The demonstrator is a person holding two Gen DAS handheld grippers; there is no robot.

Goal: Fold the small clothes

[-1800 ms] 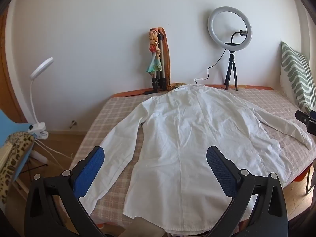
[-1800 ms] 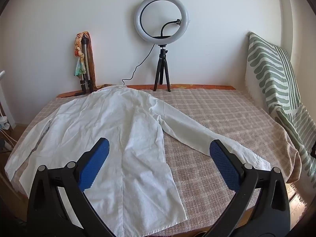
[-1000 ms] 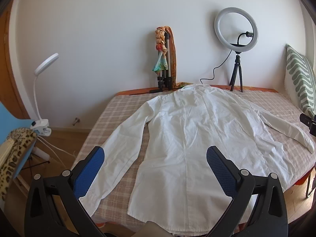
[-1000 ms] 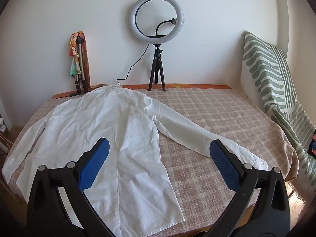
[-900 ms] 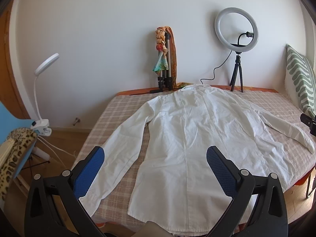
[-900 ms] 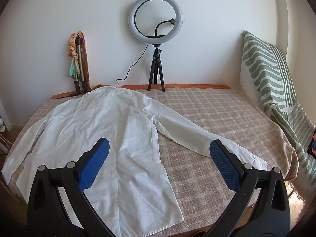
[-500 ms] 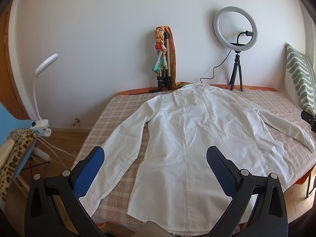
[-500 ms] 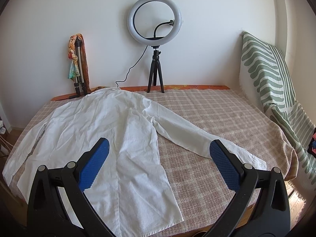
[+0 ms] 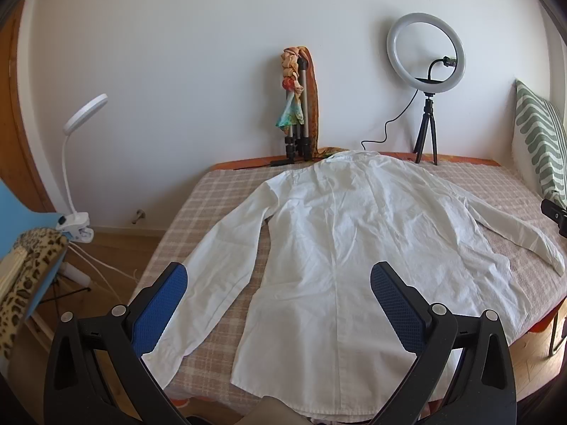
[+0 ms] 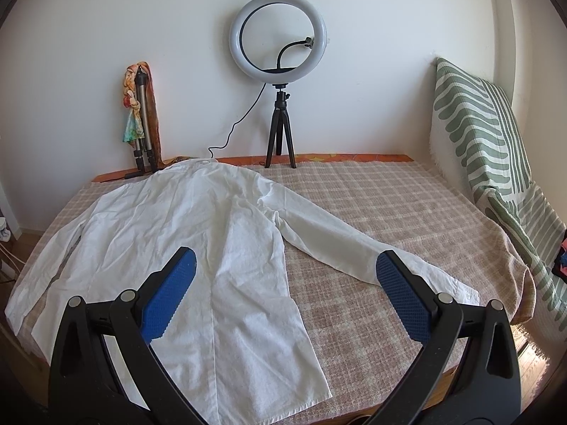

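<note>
A white long-sleeved shirt [image 9: 336, 233] lies flat, back side up, on the checked bed cover [image 9: 219, 187], collar at the far wall, hem at the near edge, both sleeves spread out. It also shows in the right wrist view [image 10: 184, 219], its right sleeve [image 10: 354, 244] reaching toward the right. My left gripper [image 9: 278, 276] is open and empty, above the hem and the left sleeve. My right gripper [image 10: 283, 265] is open and empty, above the shirt's right side and sleeve cuff.
A ring light on a tripod [image 10: 281, 71] and a folded tripod with a scarf [image 10: 140, 117] stand at the far wall. A green striped cushion [image 10: 489, 134] leans at the right. A clip lamp [image 9: 76, 163] and a leopard-print chair [image 9: 24, 276] stand left of the bed.
Both grippers have drifted slightly back and shifted their view a little; the shirt has not moved. Both stay open.
</note>
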